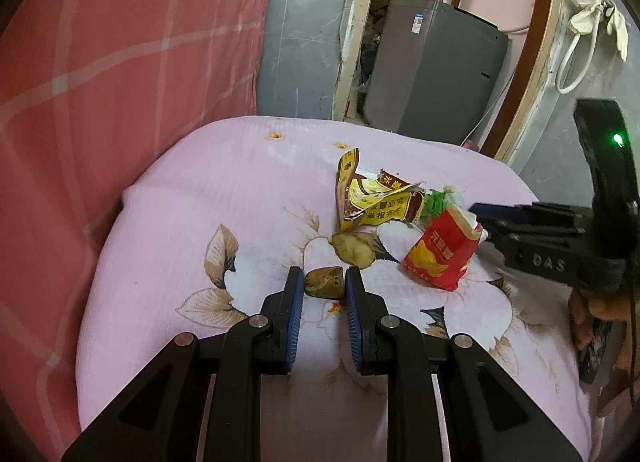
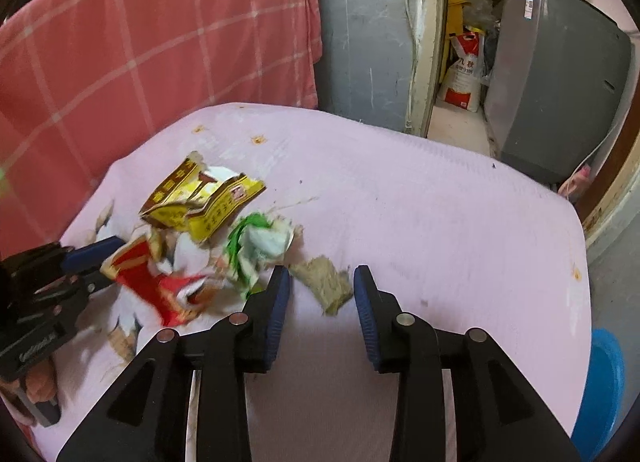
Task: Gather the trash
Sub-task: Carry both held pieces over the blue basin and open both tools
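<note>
The left gripper (image 1: 320, 282) has its jaws clamped on a potato chunk (image 1: 324, 282), just in front of the yellow wrapper (image 1: 372, 202) on the table (image 1: 200, 182). The right gripper (image 2: 322, 286) has its jaws apart around a brownish scrap (image 2: 324, 286), seemingly unpinched, right of the wrapper. Next: lift the chunk and close on the scrap.

Torn wrappers (image 1: 376, 198), peel (image 1: 325, 282) – heaped, pink cloth (image 1: 224, 166)

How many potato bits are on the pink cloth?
2: one brown potato piece between the left gripper pads, one cut potato half just beyond it. More may hide under wrappers.
</note>
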{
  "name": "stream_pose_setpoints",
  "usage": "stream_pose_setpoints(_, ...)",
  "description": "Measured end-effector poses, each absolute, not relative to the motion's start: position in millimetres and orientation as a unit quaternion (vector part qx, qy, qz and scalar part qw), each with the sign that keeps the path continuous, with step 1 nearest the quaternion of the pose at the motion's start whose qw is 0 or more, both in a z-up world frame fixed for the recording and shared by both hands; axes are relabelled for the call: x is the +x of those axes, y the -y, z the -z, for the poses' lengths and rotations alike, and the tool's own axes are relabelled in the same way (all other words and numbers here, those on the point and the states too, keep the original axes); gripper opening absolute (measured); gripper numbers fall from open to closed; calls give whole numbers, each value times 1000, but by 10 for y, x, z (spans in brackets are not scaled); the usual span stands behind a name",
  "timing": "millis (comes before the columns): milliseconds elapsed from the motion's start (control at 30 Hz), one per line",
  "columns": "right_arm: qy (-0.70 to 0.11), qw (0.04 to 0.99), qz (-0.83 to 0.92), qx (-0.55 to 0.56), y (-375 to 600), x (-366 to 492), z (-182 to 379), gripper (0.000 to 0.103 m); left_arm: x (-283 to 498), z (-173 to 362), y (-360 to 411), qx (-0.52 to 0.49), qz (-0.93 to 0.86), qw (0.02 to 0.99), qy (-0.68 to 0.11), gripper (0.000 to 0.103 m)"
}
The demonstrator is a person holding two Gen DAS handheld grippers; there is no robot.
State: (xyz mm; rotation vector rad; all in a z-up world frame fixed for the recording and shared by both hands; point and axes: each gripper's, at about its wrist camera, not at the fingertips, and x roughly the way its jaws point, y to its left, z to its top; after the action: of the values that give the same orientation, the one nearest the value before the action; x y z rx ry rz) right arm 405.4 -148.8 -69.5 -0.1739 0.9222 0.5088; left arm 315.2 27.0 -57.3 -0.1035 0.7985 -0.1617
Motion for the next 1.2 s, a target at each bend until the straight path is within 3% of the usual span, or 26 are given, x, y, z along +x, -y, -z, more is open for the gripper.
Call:
stream_pose_setpoints(100,-443,859,-243,-80,1504,4063,710,27,3134,564,-255,-50,78,917,-388,17)
stream_pose_setpoints(400,-406,875,-252,-73,1647,3736,657,25,2980,468,-155,-25,61,931,-358,17)
stream_pose_setpoints(933,-156,966,-207,-10,2442,2519,-346,25,2385,-344,508,-55,108,971,-206,17)
stream_pose_setpoints(1200,-76,985,-154,-4,2961,2161,-662,25,2163,-705,1008,-61,137,980,-133,17)
